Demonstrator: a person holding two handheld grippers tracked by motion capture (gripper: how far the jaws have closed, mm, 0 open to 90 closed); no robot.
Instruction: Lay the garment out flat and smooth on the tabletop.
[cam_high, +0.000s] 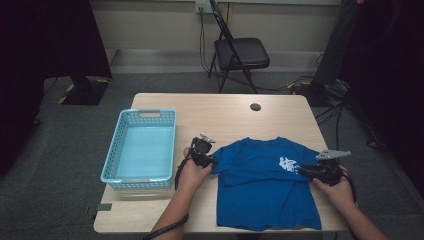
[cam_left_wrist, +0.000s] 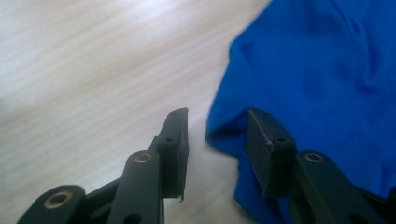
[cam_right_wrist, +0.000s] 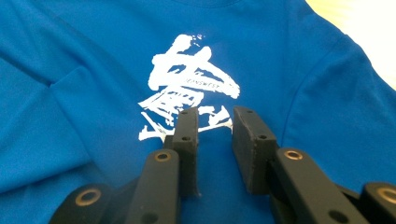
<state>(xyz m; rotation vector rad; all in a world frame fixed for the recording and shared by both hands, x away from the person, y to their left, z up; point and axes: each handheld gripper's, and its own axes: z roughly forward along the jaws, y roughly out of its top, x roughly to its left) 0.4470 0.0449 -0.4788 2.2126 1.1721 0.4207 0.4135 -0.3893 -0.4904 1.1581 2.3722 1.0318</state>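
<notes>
A blue T-shirt (cam_high: 265, 187) with a white print (cam_high: 288, 163) lies partly folded on the near right of the wooden table (cam_high: 225, 115). My left gripper (cam_high: 213, 161) sits at the shirt's left sleeve edge. In the left gripper view its jaws (cam_left_wrist: 217, 116) stand open just above the table, with the sleeve's edge (cam_left_wrist: 327, 70) reaching into the gap and no pad pressing on it. My right gripper (cam_high: 301, 170) rests at the shirt's right side. Its jaws (cam_right_wrist: 212, 114) are open over the shirt (cam_right_wrist: 93, 93), just below the white print (cam_right_wrist: 191, 79).
A light blue plastic basket (cam_high: 150, 113) stands empty on the table's left side. A small black round disc (cam_high: 255, 107) sits near the table's far edge. Beyond the table stands a black folding chair (cam_high: 240, 52), with cables on the floor at the right.
</notes>
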